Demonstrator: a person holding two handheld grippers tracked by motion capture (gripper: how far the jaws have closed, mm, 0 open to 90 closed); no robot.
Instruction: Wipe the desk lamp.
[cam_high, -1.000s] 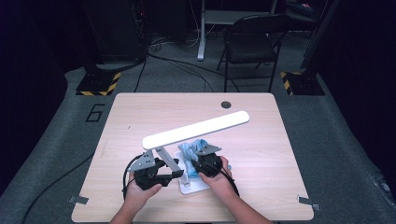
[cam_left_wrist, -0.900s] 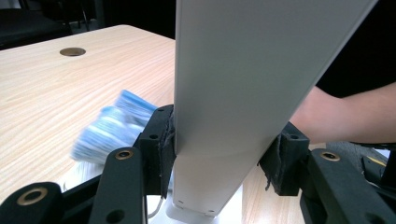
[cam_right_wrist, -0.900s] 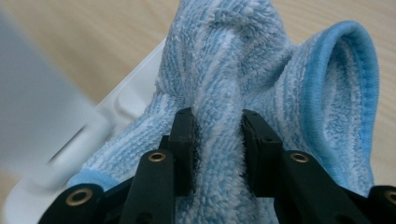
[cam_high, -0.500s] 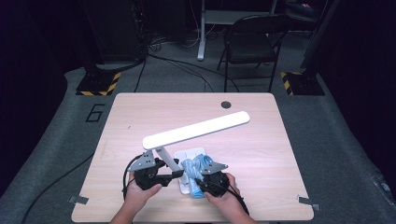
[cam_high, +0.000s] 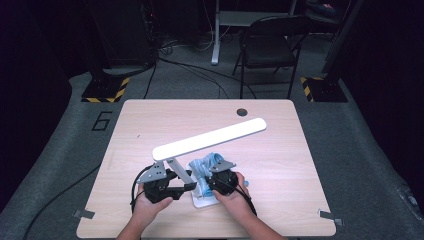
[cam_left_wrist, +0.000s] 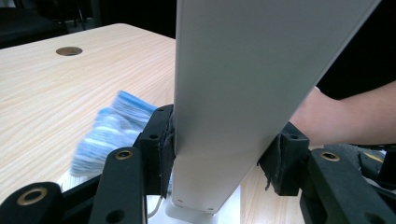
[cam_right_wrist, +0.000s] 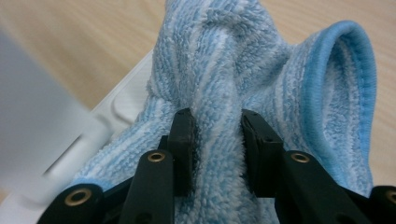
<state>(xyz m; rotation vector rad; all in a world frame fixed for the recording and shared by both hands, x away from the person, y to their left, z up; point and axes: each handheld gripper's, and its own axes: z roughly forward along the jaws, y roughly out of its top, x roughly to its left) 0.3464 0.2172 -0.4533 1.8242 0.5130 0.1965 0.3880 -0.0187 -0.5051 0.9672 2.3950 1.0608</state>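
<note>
A white desk lamp has a long flat head (cam_high: 210, 139) slanting over the table and a flat white base (cam_high: 200, 201) near the front edge. My left gripper (cam_high: 172, 185) is shut on the lamp's upright arm (cam_left_wrist: 219, 154), one pad on each side; the left gripper (cam_left_wrist: 222, 149) sits low on that arm. A blue striped terry cloth (cam_high: 205, 165) lies bunched on the base. My right gripper (cam_high: 212, 180) is shut on a fold of this cloth (cam_right_wrist: 261, 70), and the right gripper (cam_right_wrist: 217, 140) presses it against the base (cam_right_wrist: 121, 102).
The wooden table (cam_high: 300, 150) has a round cable hole (cam_high: 242, 111) at the back. A black folding chair (cam_high: 270, 45) stands on the floor beyond the far edge. In the left gripper view the person's other forearm (cam_left_wrist: 345, 112) lies close on the right.
The right gripper drew the cloth toward the near edge over the lamp base, then pushed it back away. The left gripper and the lamp stayed still.
</note>
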